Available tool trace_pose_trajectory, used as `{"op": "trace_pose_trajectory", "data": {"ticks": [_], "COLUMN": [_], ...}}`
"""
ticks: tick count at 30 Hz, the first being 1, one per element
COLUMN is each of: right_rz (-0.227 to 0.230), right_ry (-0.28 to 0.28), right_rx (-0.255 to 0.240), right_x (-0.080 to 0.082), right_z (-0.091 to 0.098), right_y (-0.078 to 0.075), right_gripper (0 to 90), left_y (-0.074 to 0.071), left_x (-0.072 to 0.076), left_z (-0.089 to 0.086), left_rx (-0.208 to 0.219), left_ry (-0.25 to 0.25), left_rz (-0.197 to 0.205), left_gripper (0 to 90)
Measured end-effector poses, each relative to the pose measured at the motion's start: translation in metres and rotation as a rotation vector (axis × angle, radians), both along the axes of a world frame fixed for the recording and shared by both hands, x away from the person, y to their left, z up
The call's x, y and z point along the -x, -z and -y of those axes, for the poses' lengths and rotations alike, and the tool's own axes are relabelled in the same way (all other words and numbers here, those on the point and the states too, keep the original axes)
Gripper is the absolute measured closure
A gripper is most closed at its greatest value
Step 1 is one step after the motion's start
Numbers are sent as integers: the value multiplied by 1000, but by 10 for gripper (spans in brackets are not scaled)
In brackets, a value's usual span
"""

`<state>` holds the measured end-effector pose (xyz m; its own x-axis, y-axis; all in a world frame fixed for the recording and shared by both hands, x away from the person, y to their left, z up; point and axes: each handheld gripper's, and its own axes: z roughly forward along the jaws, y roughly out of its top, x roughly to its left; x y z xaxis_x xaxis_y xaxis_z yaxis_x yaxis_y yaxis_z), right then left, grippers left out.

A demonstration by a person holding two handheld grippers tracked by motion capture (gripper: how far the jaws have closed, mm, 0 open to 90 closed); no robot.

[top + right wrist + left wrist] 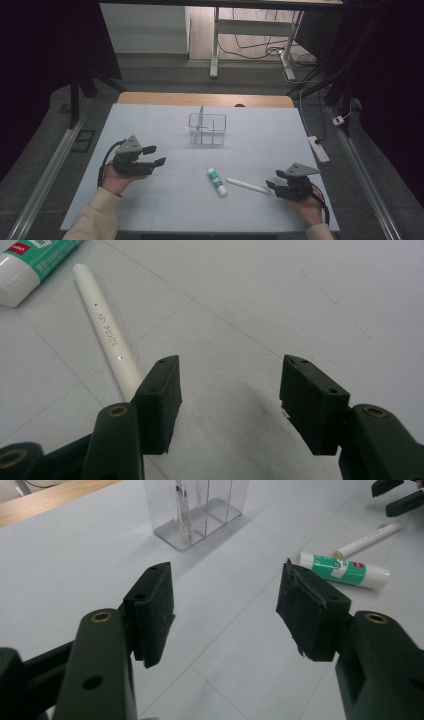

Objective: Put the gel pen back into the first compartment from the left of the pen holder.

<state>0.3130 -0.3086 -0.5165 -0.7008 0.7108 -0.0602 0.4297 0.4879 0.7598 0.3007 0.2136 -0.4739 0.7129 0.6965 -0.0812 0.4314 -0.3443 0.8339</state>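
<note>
Both tongs stood open, empty. Right tongs [274, 183] sat at white pen [248, 186] end; best square jaws across barrel. Left tongs [156, 155] faced glue stick [344, 570], well apart. Clear organizer [207, 129] likely destination.

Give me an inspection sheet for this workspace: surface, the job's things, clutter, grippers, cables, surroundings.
Surface: pale sheet over a wooden table, with faint grid lines.
Job's things: glue stick, white with a green label, lying flat; white pen lying just beside it, toward the right gripper; clear divided holder upright farther back, with something thin standing in it.
Clutter: nothing seen.
Grippers: left gripper open, nothing between its jaws; right gripper open, nothing between its jaws, near the pen's end.
Cables: a black cable trails from the left gripper; loose cables and a power strip on the floor.
Surroundings: dark curtains at both sides, white desk legs behind.
</note>
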Motion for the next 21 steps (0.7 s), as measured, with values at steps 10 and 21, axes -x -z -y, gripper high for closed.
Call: {"op": "trace_pose_trajectory", "data": {"ticks": [10,21], "right_rz": [7,15], "right_ry": [7,5], "right_rx": [0,0], "right_x": [0,0], "right_z": [3,3], "right_y": [-1,-3], "right_gripper": [410,411], "left_y": [9,20], "left_x": [25,49], "left_z": [-15,-25], "left_rx": [-18,-15], "left_ry": [-23,-44], "left_rz": [-13,-20], "left_gripper": [396,396]}}
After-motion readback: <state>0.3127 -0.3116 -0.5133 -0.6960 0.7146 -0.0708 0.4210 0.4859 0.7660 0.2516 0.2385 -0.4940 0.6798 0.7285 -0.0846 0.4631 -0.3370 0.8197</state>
